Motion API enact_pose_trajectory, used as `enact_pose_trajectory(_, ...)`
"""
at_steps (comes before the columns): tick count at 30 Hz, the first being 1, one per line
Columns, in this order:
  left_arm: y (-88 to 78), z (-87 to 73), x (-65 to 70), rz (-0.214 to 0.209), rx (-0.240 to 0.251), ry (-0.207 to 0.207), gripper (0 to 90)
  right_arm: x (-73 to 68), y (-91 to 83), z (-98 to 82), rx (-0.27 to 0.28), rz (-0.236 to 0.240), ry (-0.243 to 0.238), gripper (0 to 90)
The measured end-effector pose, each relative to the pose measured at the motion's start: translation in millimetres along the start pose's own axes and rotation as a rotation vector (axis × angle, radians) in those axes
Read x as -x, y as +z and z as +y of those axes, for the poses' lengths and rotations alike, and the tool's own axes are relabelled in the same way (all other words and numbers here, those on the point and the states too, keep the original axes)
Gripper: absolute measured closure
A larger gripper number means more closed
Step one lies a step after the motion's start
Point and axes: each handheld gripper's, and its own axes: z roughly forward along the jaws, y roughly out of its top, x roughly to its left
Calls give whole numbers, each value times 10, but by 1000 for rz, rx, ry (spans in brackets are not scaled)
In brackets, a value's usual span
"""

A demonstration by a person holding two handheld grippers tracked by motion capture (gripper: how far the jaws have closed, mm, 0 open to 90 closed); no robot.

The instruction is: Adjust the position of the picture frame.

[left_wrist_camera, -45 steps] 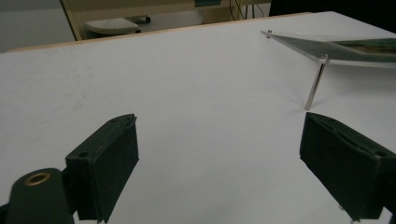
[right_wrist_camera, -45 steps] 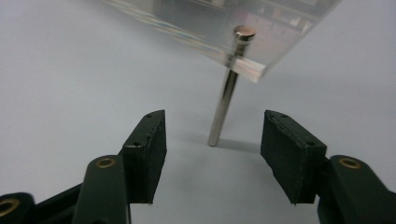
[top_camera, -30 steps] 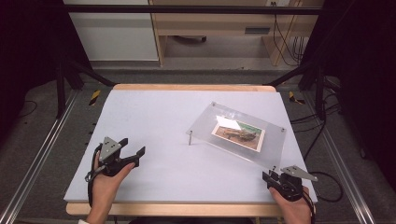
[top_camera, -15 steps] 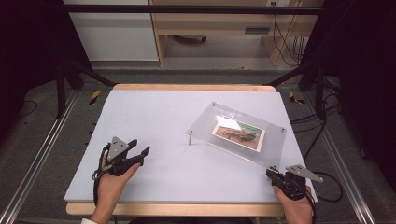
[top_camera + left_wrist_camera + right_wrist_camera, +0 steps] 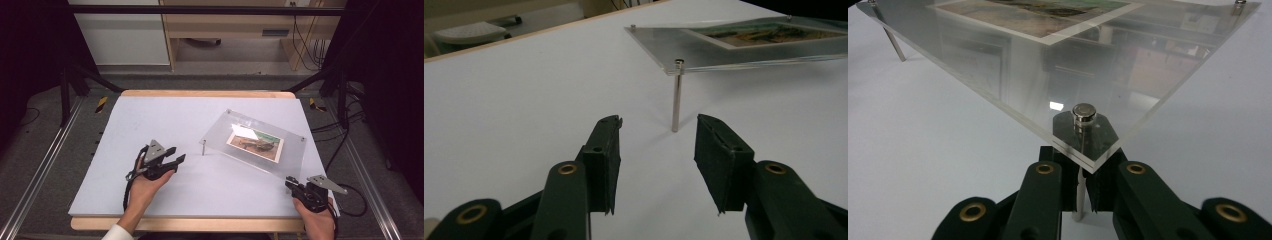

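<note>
While our right gripper is clamping one frame leg, we are lining our half-parted, narrowing left gripper on another leg.

A white table with a pale wooden rim carries the work. On its right half stands a clear acrylic frame on slim metal legs, a photo sandwiched inside it, reaching from mid-surface towards the near right corner. The leg nearest the table's centre rests straight on the white top.
</note>
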Motion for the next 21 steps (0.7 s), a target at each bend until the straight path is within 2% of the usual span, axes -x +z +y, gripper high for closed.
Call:
enact_pose_trajectory(3,212,52,23,-15,-29,16,521,11,-6,12,4,8,3,846)
enact_pose_trajectory(7,435,59,-12,-14,-57,-11,473,7,-11,20,4,18,1,845)
enact_pose_trajectory(11,542,45,-4,-22,-59,-19,430,4,-12,21,2,24,2,844)
enact_pose_trajectory(14,607,49,10,-29,-66,-19,434,4,-12,21,2,25,7,844)
enact_pose_trajectory(16,646,73,10,-52,-53,-54,448,3,-13,23,4,27,9,844)
enact_pose_trajectory(18,687,106,24,-63,-45,-68,480,0,-14,23,2,28,8,844)
enact_pose_trajectory(21,758,144,49,-52,-60,-30,523,2,-15,26,6,31,13,843)
